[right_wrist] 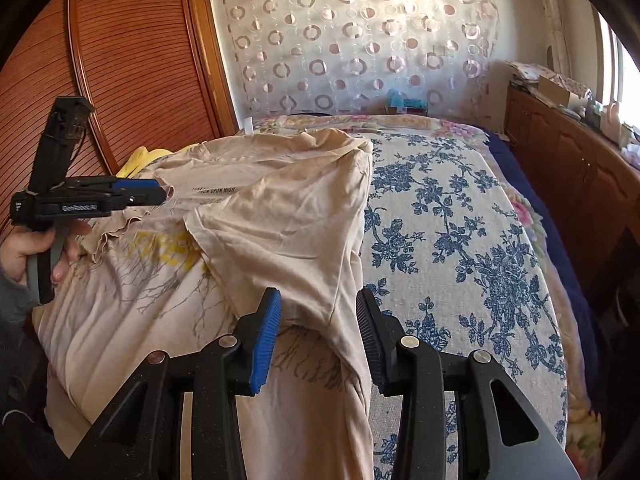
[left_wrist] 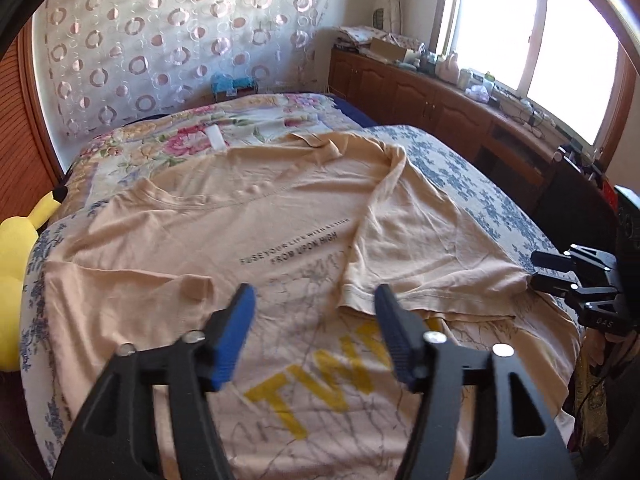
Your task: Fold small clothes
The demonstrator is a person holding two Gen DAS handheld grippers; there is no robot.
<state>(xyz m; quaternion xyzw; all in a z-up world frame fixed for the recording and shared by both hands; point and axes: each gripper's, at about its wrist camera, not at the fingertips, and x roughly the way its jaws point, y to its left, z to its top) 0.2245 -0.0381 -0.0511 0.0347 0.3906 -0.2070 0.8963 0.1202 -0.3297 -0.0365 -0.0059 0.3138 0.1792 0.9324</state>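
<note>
A beige T-shirt [left_wrist: 224, 224] with yellow letters and dark print lies spread on the bed, its right side folded over the middle [right_wrist: 296, 216]. My left gripper [left_wrist: 314, 300] is open and empty, hovering above the shirt's printed front. In the right wrist view it [right_wrist: 160, 194] is seen from the side over the shirt's left edge. My right gripper [right_wrist: 318, 308] is open, its jaws either side of the folded flap's corner, not clamped. In the left wrist view it [left_wrist: 534, 270] sits at the shirt's right edge.
The bed has a blue floral cover [right_wrist: 460, 240] to the right and a pink floral quilt [left_wrist: 224, 136] behind. A yellow plush toy [left_wrist: 16, 264] lies at the left. A wooden cabinet [left_wrist: 424, 100] with clutter runs under the window; a wooden wardrobe [right_wrist: 132, 72] stands left.
</note>
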